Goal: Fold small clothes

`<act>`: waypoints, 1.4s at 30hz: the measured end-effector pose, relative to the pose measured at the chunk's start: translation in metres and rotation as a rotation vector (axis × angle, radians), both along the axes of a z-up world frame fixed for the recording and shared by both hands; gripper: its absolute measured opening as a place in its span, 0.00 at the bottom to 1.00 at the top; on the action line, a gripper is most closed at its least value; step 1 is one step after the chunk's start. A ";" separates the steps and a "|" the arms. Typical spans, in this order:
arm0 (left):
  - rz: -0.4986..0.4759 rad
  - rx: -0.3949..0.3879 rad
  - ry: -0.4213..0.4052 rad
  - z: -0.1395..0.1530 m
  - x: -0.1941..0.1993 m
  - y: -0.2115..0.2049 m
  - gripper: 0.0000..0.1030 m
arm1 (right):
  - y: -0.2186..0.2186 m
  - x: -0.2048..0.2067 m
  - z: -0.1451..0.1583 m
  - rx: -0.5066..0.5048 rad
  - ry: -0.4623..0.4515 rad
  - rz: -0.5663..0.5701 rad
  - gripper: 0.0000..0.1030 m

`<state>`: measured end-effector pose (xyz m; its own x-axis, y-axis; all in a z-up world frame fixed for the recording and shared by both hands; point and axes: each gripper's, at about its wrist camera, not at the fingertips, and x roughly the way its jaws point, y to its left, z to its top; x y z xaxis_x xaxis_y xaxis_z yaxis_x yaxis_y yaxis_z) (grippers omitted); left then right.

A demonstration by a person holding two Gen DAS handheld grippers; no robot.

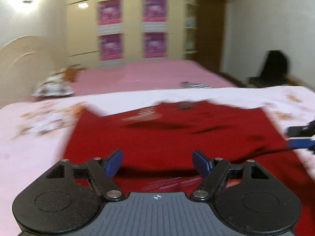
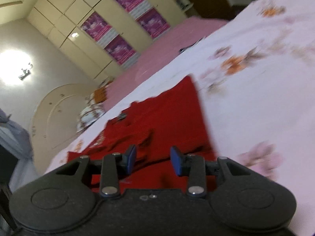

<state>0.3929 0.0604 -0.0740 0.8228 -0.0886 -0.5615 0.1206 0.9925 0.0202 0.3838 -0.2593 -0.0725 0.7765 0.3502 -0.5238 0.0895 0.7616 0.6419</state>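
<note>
Left gripper (image 1: 157,164) hovers with its jaws wide apart and nothing between them, just above the near edge of the red garment (image 1: 173,135). That garment lies spread flat on the white floral sheet (image 1: 35,137) covering the bed, a small dark tag near its far edge. Right gripper (image 2: 153,162) hangs tilted over the garment's right part, jaws parted more narrowly and gripping nothing. Both views are blurred.

The print on the red garment (image 1: 167,137) is too blurred to read.
</note>
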 end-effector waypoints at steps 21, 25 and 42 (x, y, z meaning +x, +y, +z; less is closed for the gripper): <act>0.056 -0.015 0.120 -0.046 0.049 0.105 0.50 | 0.054 0.035 -0.021 -0.018 0.068 -0.069 0.32; 0.012 0.003 0.118 -0.047 0.055 0.100 0.35 | 0.062 0.041 -0.016 -0.098 0.052 -0.065 0.10; -0.046 0.034 0.067 -0.043 0.045 0.090 0.05 | 0.054 0.035 0.002 -0.392 0.020 -0.082 0.10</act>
